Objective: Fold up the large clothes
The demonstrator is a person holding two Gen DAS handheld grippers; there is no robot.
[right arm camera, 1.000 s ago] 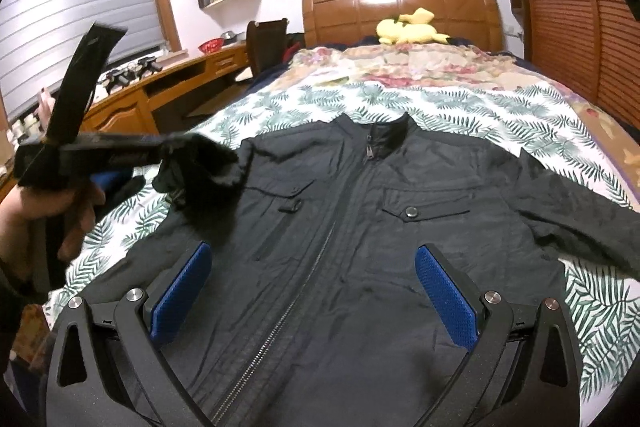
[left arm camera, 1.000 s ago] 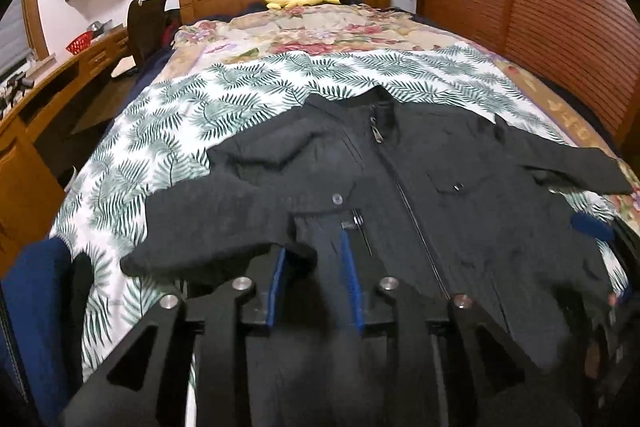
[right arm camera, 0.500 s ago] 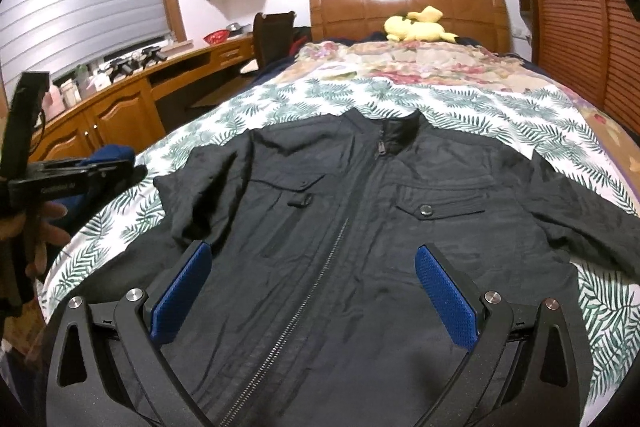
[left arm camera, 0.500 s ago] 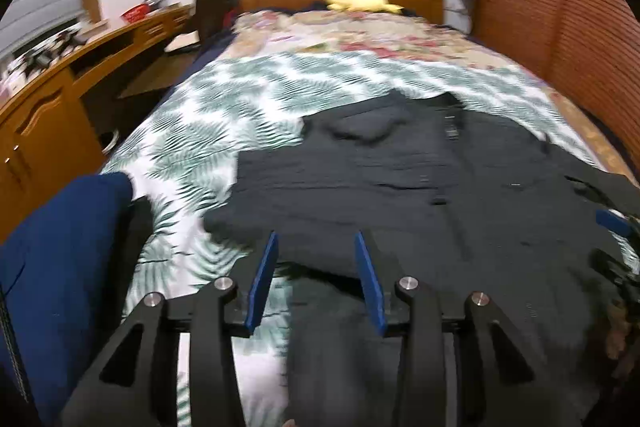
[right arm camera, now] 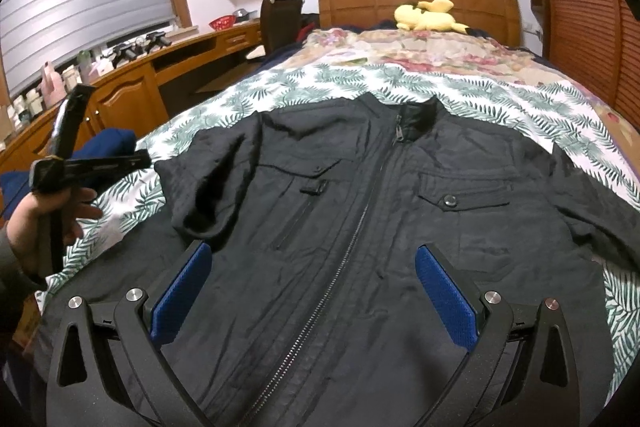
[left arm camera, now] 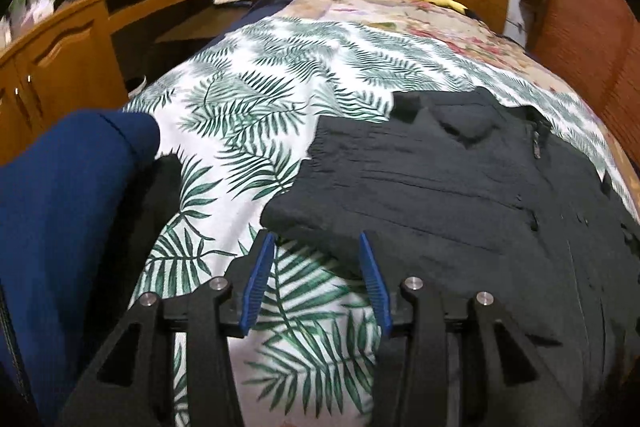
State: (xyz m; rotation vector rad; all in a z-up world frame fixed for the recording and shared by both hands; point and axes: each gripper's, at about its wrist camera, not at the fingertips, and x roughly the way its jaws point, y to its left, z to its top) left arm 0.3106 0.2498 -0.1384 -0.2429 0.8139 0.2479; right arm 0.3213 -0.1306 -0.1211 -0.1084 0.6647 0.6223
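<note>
jacket (right arm camera: 360, 227) was seen spread front-up on the bed (left arm camera: 280, 99), one sleeve (left arm camera: 400, 195) folded across its chest | left claw (left arm camera: 316, 275) was seen apart, jaws just opened, nothing clamped, sleeve edge just ahead | right claw (right arm camera: 312, 291) was held wide apart above the jacket's lower front, nothing clamped

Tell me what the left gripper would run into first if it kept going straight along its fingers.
Probably the folded-in sleeve edge of the black jacket, which lies just beyond the fingertips of the left gripper. The jaws, which have just been opening, hold nothing. Leaf-print bedspread lies below them; depth is hard to judge.
</note>
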